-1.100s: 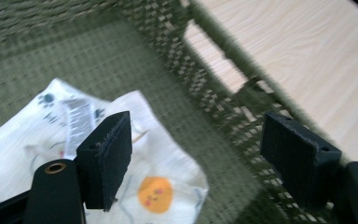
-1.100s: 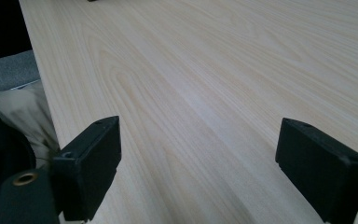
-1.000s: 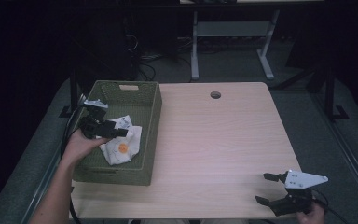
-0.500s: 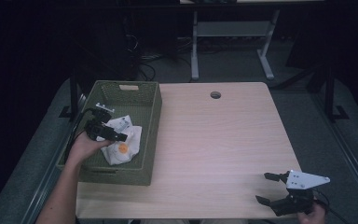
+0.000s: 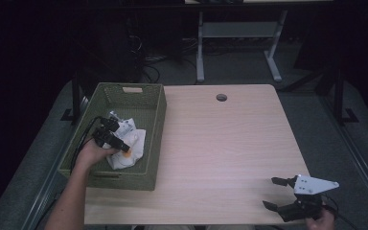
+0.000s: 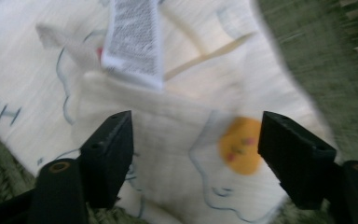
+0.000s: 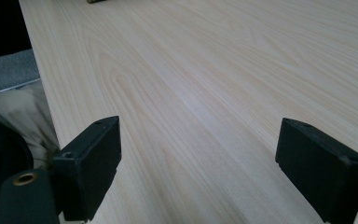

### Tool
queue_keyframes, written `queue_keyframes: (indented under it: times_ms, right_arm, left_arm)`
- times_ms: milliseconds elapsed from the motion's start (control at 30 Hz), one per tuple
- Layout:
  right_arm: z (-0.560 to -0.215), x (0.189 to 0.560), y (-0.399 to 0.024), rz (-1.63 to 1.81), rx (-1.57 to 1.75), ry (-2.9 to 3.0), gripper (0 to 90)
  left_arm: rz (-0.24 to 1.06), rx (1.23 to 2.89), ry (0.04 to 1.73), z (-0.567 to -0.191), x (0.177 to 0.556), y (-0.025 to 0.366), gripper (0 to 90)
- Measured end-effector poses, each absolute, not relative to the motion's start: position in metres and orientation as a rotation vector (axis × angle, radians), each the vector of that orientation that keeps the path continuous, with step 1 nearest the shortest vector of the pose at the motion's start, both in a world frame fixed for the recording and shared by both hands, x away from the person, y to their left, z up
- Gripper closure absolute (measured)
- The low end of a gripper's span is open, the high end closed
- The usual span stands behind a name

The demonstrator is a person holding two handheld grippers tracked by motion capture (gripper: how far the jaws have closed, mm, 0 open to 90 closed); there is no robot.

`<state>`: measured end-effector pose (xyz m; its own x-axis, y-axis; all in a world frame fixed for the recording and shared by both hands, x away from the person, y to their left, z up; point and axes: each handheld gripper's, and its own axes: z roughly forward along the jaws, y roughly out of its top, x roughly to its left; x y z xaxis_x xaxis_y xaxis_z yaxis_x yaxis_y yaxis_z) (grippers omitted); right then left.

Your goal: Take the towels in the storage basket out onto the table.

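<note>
A white cloth (image 5: 133,154) with an orange print lies crumpled in the green woven basket (image 5: 157,122) at the table's left. My left gripper (image 5: 120,143) reaches down into the basket just over it. In the left gripper view the cloth (image 6: 177,116), its printed label (image 6: 135,42) and an orange face print (image 6: 240,145) sit between the wide-apart jaws of the left gripper (image 6: 196,135). The jaws have just been closing a little, and the pads do not press on the cloth. My right gripper (image 5: 270,192) rests open over bare wood near the table's front right corner, nothing between the jaws of the right gripper (image 7: 198,140).
The light wooden table (image 5: 220,143) has a round cable hole (image 5: 221,97) near its far edge. Behind it stands a metal desk frame (image 5: 239,33) with cables on the dark floor. A fold of pale fabric (image 7: 23,116) lies off the table's near edge.
My left hand has sunk lower into the basket, down onto the white cloth. The right gripper has kept still.
</note>
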<state>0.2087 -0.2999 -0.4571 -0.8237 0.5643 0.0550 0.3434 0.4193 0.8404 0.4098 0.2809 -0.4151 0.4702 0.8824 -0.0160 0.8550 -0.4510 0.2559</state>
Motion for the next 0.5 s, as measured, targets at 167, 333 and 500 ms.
queue_keyframes:
  times_ms: [167,333,500]
  right_arm:
    - [-0.457,0.208,-0.298,1.358,0.780,2.441,13.8]
    - [-0.457,0.209,-0.298,1.361,0.786,2.440,13.8]
    - [-0.457,0.208,-0.297,1.365,0.781,2.442,13.8]
  left_arm:
    - [0.105,2.538,1.543,-0.427,0.415,0.281,30.6]
    - [0.144,2.569,1.547,-0.428,0.417,0.276,35.7]
    - [0.151,2.552,1.559,-0.427,0.416,0.275,43.2]
